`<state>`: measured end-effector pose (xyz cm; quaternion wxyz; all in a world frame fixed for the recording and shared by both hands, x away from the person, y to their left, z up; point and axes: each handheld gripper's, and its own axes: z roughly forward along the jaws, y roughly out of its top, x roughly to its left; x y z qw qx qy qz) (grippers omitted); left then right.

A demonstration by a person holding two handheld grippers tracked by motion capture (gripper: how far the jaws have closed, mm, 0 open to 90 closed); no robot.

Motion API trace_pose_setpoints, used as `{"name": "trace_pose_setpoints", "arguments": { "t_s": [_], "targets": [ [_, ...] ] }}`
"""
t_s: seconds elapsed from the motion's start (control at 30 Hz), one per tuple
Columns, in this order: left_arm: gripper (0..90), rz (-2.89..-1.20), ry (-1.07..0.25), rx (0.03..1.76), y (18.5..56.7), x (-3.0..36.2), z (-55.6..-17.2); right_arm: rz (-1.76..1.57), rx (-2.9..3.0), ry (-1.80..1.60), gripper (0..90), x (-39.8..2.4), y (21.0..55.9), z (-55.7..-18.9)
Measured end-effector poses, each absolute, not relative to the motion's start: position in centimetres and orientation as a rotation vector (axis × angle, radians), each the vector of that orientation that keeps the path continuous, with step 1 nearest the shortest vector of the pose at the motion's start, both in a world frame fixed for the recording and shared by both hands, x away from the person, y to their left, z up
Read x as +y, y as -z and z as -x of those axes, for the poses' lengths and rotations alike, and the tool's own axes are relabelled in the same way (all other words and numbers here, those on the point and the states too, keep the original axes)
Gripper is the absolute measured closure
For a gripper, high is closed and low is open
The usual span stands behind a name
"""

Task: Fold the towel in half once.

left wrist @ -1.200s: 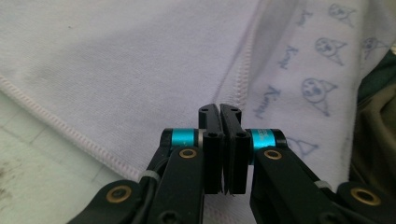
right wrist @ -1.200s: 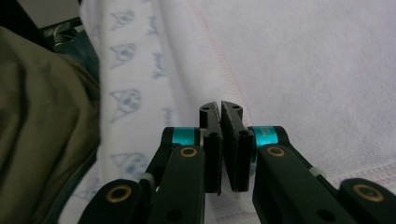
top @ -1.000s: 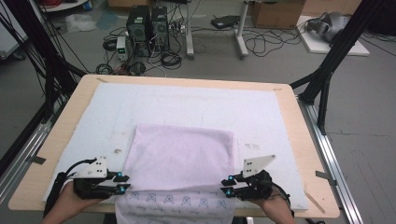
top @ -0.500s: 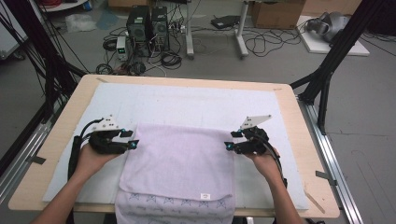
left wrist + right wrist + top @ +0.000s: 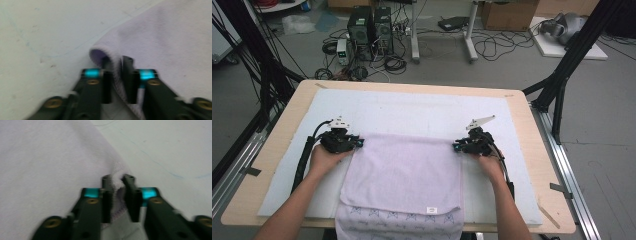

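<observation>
A lilac towel lies flat on the white mat, and its patterned near edge hangs over the table's front. My left gripper is at the towel's far left corner and my right gripper at its far right corner. In the left gripper view the left gripper pinches a raised fold of towel. In the right gripper view the right gripper pinches the towel corner. Both pairs of jaws have just been closing, with cloth between them.
The mat covers most of the wooden table. Black frame legs stand at the table's far right and far left, and metal rails run along both sides. Computer towers and cables sit on the floor beyond.
Both hands moved from the towel's near corners at the table's front up to its far corners. Their jaws then came together on the cloth there.
</observation>
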<state>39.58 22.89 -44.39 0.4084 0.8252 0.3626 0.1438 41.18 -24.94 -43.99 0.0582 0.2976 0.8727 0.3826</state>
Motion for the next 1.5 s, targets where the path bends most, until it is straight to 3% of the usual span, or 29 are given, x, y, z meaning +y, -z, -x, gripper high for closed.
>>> {"name": "trace_pose_setpoints", "arguments": {
  "t_s": [0.27,0.53,0.63,0.7,0.73,1.0,1.23,1.5],
  "targets": [
    [88.1,-1.999,-0.448,1.004,41.2,22.4,-42.4,-0.972,2.550,-1.099,86.2,-25.8,41.1,-44.0],
    [88.1,-1.933,-0.604,0.971,32.7,21.7,-45.9,-0.933,2.380,-1.082,86.3,-25.7,32.5,-47.6],
    [86.6,-1.936,-0.623,0.973,32.0,21.7,-46.4,-0.903,2.363,-1.091,83.1,-25.7,30.5,-48.2],
    [70.6,-1.963,-0.584,1.012,32.9,22.0,-46.7,-0.921,2.342,-1.103,64.4,-25.6,30.9,-48.3],
    [66.7,-1.972,-0.573,1.021,33.5,22.3,-46.7,-0.953,2.364,-1.118,61.0,-25.7,31.5,-48.5],
    [49.8,-2.019,-0.465,1.001,37.4,23.5,-44.2,-0.989,2.489,-1.078,49.0,-26.0,36.3,-45.9],
    [48.9,-2.065,-0.409,0.892,39.8,23.0,-40.4,-0.924,2.489,-1.135,49.8,-26.1,38.5,-41.6],
    [55.5,-2.086,-0.326,0.791,41.1,23.1,-36.8,-0.879,2.522,-1.141,48.8,-26.6,39.7,-38.0]
  ]
}}
